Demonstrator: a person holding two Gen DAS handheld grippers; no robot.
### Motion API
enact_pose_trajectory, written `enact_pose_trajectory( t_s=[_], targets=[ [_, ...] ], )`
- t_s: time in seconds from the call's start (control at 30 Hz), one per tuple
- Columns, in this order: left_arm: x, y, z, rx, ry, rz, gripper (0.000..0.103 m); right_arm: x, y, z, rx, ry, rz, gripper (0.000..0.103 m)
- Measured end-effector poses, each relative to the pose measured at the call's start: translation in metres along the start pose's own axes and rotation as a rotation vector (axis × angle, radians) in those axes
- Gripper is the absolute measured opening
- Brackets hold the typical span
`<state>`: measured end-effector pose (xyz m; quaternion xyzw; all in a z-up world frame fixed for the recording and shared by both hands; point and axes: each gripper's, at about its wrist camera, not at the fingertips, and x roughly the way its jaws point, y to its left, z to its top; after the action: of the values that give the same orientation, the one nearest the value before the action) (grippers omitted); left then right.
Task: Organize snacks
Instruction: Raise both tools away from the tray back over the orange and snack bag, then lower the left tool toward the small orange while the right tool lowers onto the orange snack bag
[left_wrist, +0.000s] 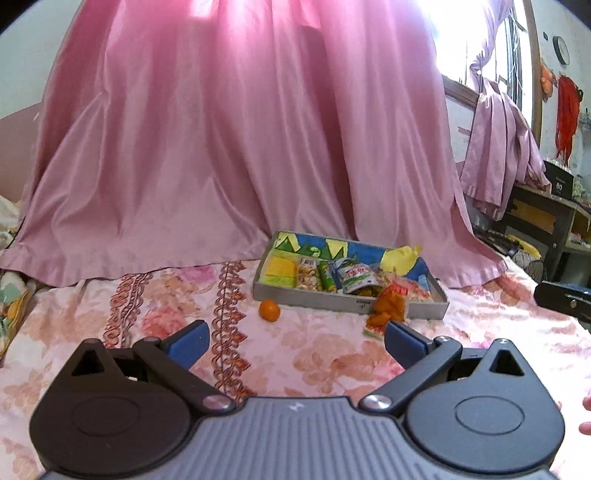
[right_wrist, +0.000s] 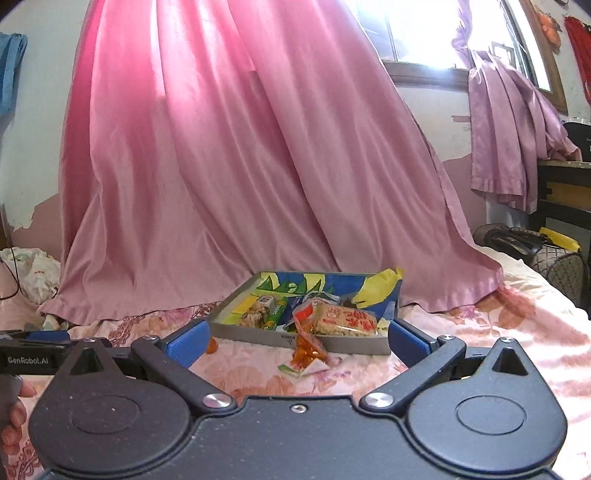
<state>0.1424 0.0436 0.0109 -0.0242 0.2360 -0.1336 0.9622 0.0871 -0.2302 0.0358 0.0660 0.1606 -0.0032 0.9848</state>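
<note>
Left wrist view: the box (left_wrist: 306, 297), grey-walled with a colourful lining, sits on the floral bedspread (left_wrist: 314, 358) before the pink curtain (left_wrist: 221, 147), already holding several packets.
Strays: an orange packet (left_wrist: 388, 308) hangs over the box's front wall onto the bedspread; a small orange fruit (left_wrist: 269, 310) lies just beside the box's near left corner.
Left gripper (left_wrist: 297, 341): jaws wide apart, empty, well short of the box.
Right gripper (right_wrist: 297, 341): jaws wide apart, empty, nearer the draped packet.
Risk: the bedspread is soft, so a pinch may catch fabric; tugging the packet could shift the light box; the round fruit may roll if nudged.
</note>
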Motion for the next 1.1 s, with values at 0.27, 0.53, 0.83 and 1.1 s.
enact_pose_trajectory(
  t_s=[0.27, 0.53, 0.83, 1.1],
  targets=[
    [-0.015, 0.000, -0.018, -0.001, 0.011, 0.019, 0.103, -0.016, 0.009, -0.022, -0.002, 0.014, 0.005, 0.102],
    [-0.021, -0.003, -0.031, -0.005, 0.034, 0.040, 0.103, -0.017, 0.011, -0.040, 0.024, 0.085, 0.009, 0.102],
    [-0.028, -0.003, -0.040, -0.023, 0.074, 0.065, 0.103, -0.017, 0.008, -0.053, 0.077, 0.162, 0.035, 0.102],
    [-0.028, -0.004, -0.046, -0.021, 0.131, 0.083, 0.103, -0.013, 0.008, -0.057, 0.087, 0.194, 0.046, 0.102]
  ],
)
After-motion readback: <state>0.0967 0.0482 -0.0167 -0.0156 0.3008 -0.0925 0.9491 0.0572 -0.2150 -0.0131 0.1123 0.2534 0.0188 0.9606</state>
